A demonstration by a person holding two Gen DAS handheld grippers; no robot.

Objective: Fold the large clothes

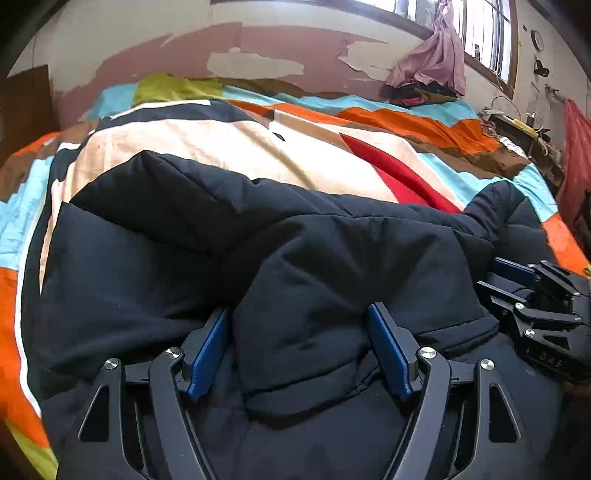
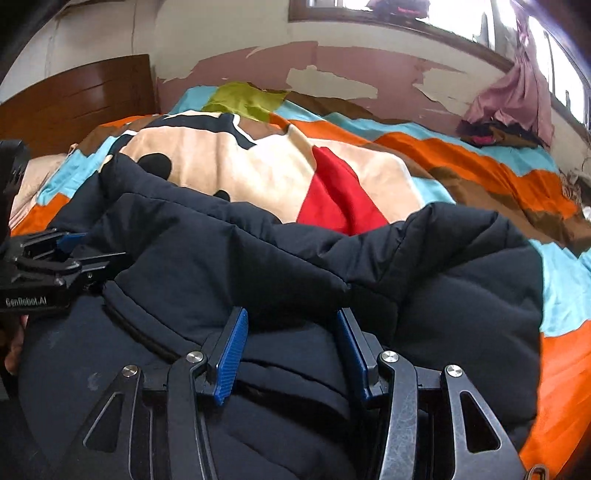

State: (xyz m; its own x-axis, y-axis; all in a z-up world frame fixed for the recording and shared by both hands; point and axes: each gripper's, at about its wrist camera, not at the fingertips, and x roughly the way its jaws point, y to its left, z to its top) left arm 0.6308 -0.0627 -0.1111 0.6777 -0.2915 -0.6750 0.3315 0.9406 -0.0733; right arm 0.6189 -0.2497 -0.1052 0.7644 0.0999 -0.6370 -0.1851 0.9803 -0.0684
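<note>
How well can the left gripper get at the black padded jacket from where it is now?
Probably well. The left gripper stands open with a fold of the black padded jacket already between its blue pads, and nothing lies in the way. The right gripper is off to the side.

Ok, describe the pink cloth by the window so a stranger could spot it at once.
Start at the bed with its orange, blue and brown patchwork cover, and go to its far corner under the barred window. The pink cloth hangs there from the sill, above a dark heap of clothes. Nothing else is pale pink and hanging.
</note>
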